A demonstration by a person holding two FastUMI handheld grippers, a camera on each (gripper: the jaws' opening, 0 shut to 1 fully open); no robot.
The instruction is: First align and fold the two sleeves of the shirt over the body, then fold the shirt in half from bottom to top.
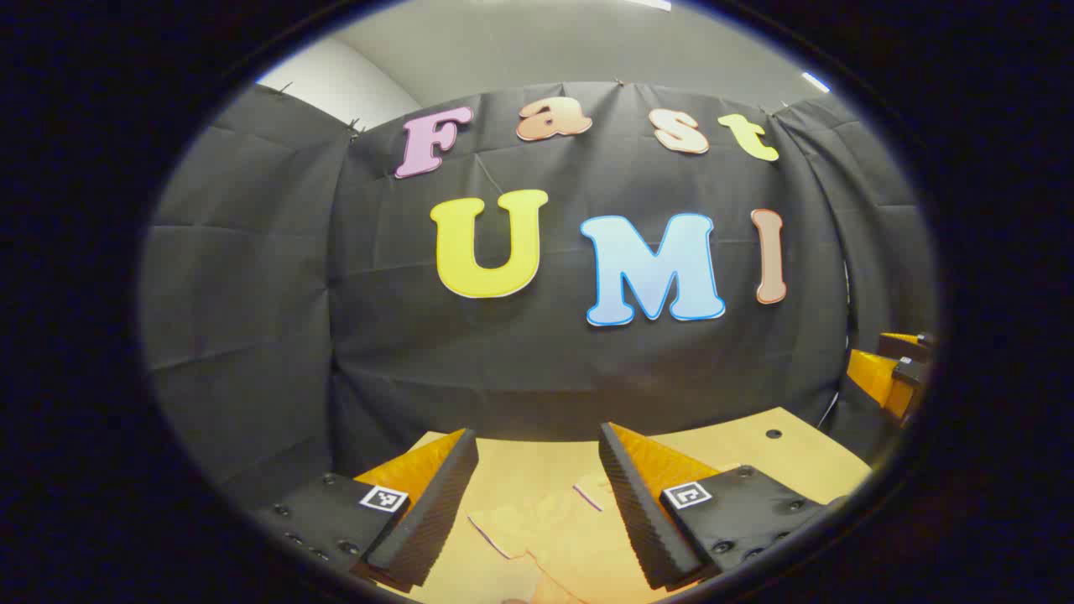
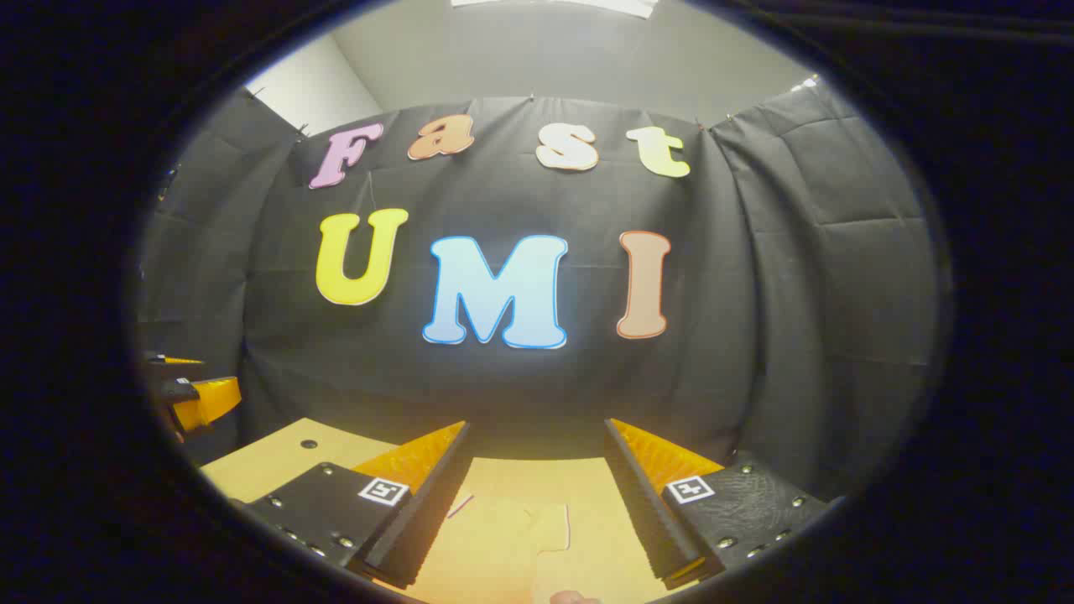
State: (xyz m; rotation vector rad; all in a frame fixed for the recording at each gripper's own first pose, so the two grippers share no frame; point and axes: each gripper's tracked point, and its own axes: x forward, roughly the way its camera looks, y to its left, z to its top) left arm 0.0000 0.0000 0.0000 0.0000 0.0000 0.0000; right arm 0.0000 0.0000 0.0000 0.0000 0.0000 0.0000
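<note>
Both held high and level, jaws spread wide — your left gripper (image 1: 537, 486) and right gripper (image 2: 537, 486) grip nothing. The shirt (image 1: 554, 537) lies flat on the table (image 1: 780, 457) at six o'clock — ready to descend onto the sleeves.

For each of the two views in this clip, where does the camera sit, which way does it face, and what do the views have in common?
Left gripper view: rides on the left gripper, faces the booth's cloth wall over the table; its open fingers frame the pale shirt; the other gripper shows at the right edge.
Right gripper view: rides on the right gripper, faces the same wall; open fingers over the shirt; the left gripper shows at the left edge.
Shared: wall, table, shirt, each other's gripper.
</note>
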